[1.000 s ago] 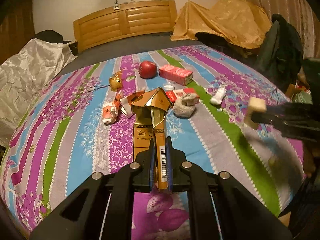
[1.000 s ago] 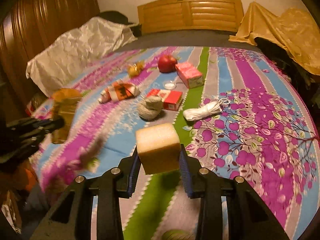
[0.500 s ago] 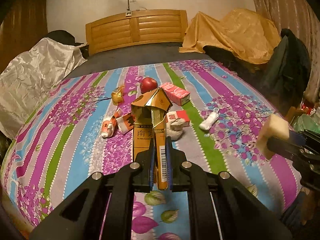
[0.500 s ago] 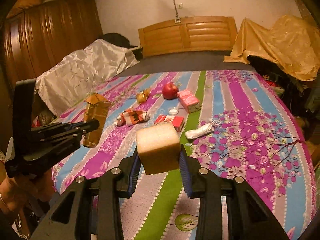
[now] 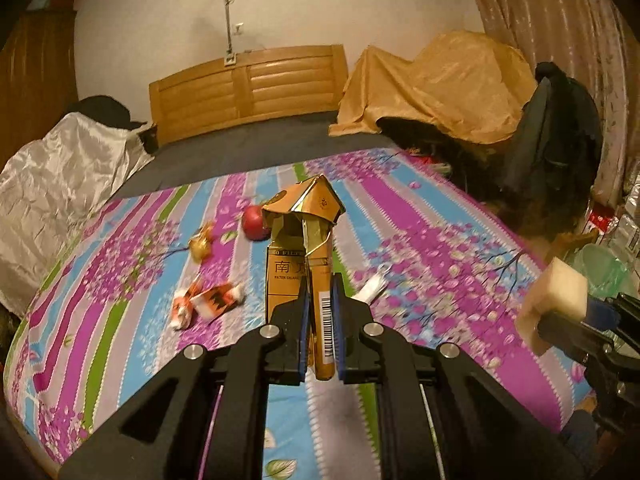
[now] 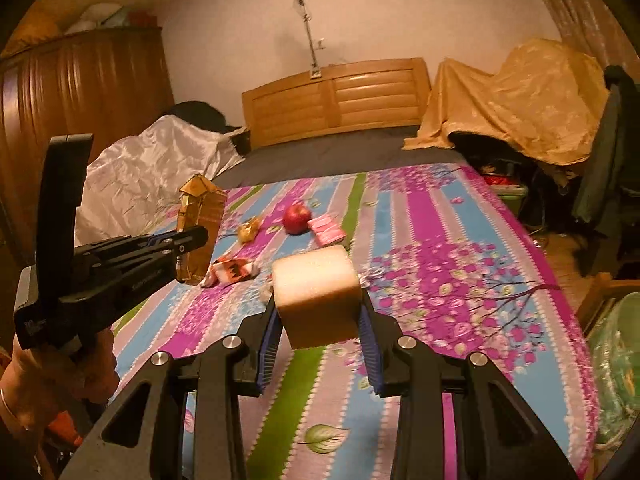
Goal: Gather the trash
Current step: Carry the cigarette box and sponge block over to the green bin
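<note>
The left claw is clamped tight on a torn gold cardboard cigarette carton, which stands straight up at twelve o'clock from its pads. The right claw grips a pale yellow foam cube (snug between both pads). Beyond, on the striped floral bedspread, lie an orange-and-white crumpled wrapper and, farther off at eleven o'clock, a red apple.

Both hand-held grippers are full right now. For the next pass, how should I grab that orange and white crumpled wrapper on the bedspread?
Pinch the orange and white wrapper across its narrow middle, coming from above. It lies flat and long on the bedspread, apart from the apple, so its ends offer little to hold.
</note>
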Available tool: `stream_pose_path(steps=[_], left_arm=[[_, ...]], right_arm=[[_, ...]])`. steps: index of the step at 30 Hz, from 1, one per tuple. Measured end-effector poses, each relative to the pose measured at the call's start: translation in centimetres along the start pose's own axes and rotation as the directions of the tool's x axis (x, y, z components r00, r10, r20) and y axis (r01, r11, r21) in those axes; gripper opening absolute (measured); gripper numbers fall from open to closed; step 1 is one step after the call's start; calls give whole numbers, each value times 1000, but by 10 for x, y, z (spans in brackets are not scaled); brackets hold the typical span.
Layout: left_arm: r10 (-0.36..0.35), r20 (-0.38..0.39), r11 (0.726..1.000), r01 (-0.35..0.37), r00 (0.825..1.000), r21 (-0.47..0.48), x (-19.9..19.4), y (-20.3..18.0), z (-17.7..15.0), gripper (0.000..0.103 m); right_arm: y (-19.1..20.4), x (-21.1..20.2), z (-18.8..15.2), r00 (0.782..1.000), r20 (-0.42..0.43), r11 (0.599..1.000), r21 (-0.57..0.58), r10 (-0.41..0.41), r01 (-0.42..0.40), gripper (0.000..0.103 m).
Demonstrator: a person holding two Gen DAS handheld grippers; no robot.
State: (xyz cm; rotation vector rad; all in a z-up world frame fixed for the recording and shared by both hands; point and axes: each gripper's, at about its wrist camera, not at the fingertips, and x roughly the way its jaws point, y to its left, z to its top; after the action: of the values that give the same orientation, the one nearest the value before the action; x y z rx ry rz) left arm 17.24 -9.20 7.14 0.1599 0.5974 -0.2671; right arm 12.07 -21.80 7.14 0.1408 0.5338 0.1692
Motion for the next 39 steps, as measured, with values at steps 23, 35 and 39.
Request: stream_pose_path(steps=[23,35,39], left_arm=[[-212,66,955,193,975,225,17,-187,55,9],[-386,24,856,348,922,383,38,-326,63,9],[-424,-8,813,385,906,438,46,-364,60,9]], right_arm=[[-165,-103,25,943,128,947,136,-308,291,37],[-317,-188,1,827,73,809,270,-558,522,37],[-357,-208,-9,799,40,771,295,-600,564,38]])
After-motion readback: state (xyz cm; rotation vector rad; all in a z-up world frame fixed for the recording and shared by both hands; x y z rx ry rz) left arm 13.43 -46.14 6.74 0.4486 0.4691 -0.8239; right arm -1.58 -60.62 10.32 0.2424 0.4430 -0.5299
